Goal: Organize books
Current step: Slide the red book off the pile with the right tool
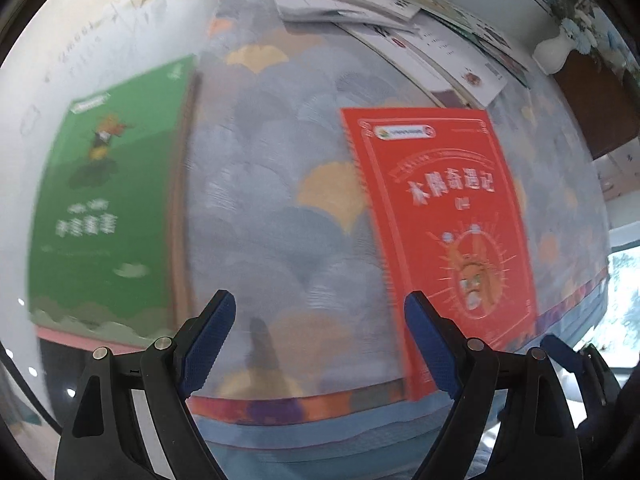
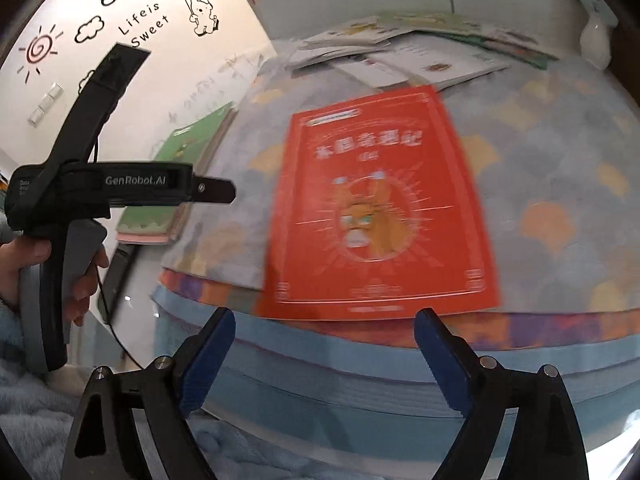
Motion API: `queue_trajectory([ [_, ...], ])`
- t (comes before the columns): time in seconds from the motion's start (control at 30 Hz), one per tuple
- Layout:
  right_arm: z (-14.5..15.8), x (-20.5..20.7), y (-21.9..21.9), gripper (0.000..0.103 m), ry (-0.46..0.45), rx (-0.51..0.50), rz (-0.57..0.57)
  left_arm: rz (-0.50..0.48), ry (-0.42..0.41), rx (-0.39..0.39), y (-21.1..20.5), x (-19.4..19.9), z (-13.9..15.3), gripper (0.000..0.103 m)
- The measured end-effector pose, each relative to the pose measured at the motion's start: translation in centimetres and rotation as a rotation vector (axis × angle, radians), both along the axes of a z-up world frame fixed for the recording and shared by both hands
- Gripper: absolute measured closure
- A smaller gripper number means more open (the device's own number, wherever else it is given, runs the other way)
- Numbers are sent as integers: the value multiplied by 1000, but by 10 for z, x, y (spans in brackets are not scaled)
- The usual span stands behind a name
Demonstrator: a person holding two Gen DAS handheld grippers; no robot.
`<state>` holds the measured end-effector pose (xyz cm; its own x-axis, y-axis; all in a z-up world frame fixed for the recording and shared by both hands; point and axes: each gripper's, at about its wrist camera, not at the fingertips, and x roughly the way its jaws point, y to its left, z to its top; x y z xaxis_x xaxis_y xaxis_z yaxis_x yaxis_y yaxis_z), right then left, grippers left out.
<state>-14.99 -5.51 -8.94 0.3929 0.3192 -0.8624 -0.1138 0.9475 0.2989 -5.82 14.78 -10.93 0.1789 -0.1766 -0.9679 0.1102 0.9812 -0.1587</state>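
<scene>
A red book with a glossy flat cover and a spiral-bound left edge is lying face up on the surface, which is wearing a soft cloth printed with grey-blue scallops and yellow fan shapes. The book's near edge is sitting at the front edge of the cloth, by its striped orange and purple border. A green book is resting on top of a small stack at the left side, well apart from the red one. At the far end, thin white picture books are lying in a loose, overlapping pile.

The left tool is hanging open above the cloth between the two books, its ribbed blue pads gripping nothing. The right tool is also standing open and empty, just before the red book's near edge.

Only the right wrist view is showing the left tool's black body from the side, with a hand around its grey handle, and wall stickers behind. Only the left wrist view is showing a white vase in the far right corner.
</scene>
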Motion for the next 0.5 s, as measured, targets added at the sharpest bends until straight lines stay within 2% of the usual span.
queue_trajectory([
  [0.13,-17,20,-41,13,70,-11,-87,51,54,-60,-18,-2,-17,17],
  [0.2,-21,30,-59,13,76,11,-96,67,58,-40,-26,-6,-20,17],
  [0.27,-24,38,-70,13,75,15,-80,80,42,-10,-33,-9,-19,17],
  [0.4,-28,62,-77,13,52,-10,4,139,37,-29,-38,-13,-19,17],
  [0.5,-30,76,-77,13,25,-18,62,171,21,-2,-41,-15,-20,17],
])
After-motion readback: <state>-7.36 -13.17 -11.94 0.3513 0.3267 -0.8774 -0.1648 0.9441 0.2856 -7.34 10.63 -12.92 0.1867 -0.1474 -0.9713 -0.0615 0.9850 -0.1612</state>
